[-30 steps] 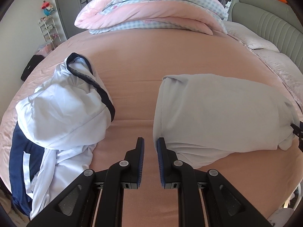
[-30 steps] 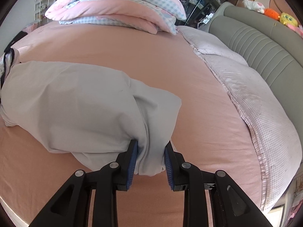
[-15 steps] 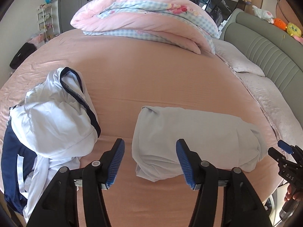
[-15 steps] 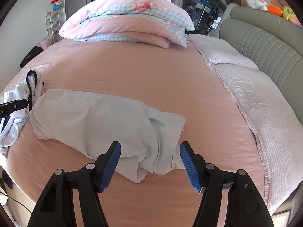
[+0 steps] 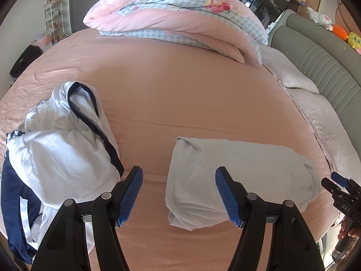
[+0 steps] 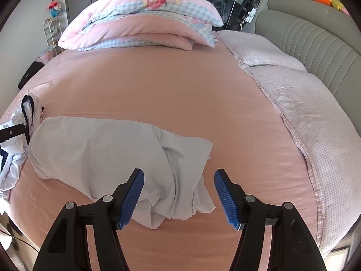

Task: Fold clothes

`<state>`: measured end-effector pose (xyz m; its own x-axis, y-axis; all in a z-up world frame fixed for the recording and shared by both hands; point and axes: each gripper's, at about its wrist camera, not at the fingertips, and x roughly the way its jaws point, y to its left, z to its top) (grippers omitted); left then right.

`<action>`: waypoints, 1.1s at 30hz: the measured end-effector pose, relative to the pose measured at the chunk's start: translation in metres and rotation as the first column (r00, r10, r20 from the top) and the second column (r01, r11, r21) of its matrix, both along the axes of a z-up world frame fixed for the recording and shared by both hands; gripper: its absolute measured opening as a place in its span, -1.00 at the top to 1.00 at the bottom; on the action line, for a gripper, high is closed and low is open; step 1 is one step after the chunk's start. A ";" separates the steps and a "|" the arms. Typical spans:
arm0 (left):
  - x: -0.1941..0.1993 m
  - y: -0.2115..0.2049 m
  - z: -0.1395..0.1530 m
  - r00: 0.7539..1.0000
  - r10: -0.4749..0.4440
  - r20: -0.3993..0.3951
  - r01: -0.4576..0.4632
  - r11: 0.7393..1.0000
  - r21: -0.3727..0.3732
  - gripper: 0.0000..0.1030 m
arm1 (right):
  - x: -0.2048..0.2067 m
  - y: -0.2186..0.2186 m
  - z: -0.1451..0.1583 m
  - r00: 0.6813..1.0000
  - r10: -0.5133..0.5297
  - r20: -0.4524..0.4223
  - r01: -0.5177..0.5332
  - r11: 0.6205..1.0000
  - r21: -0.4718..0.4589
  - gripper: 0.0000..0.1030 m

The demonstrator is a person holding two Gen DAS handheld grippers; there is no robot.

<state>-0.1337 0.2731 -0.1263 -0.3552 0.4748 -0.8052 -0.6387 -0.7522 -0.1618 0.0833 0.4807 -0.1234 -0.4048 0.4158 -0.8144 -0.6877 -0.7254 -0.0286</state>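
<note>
Right wrist view: folded garment (image 6: 101,149) lengthwise left-right.

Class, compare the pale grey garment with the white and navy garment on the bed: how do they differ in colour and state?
The pale grey garment is one plain colour; the white and navy garment has dark navy trim and panels. The grey one lies folded into a compact bundle; the white and navy one lies crumpled in a loose heap. Both rest on the pink bed sheet, and no hand-held gripper holds either.

Soft matt cloth garment (image 6: 101,149) on a smooth pink bedsheet (image 6: 158,85); ribbed blue pads (image 6: 133,194) on matt black plastic fingers; padded headboard (image 6: 315,45).
</note>
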 end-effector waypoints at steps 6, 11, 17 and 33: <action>-0.019 0.015 -0.017 0.998 -0.022 0.062 0.022 1.000 -0.004 -0.26 | 0.003 0.035 -0.013 0.996 -0.074 -0.050 0.065 0.985 -0.159 -0.25; -0.036 0.023 -0.029 0.996 -0.004 0.089 0.004 1.000 -0.002 -0.26 | 0.007 0.067 -0.027 0.982 -0.159 -0.099 0.124 0.947 -0.296 -0.25; -0.048 0.029 -0.037 0.990 -0.032 0.138 0.029 0.999 0.019 -0.26 | 0.006 0.084 -0.045 0.973 -0.212 -0.090 0.164 0.911 -0.379 -0.25; -0.040 0.034 -0.039 0.989 -0.009 0.145 -0.002 0.997 0.074 0.69 | -0.028 0.068 -0.052 0.995 -0.097 -0.037 0.086 0.970 -0.229 0.74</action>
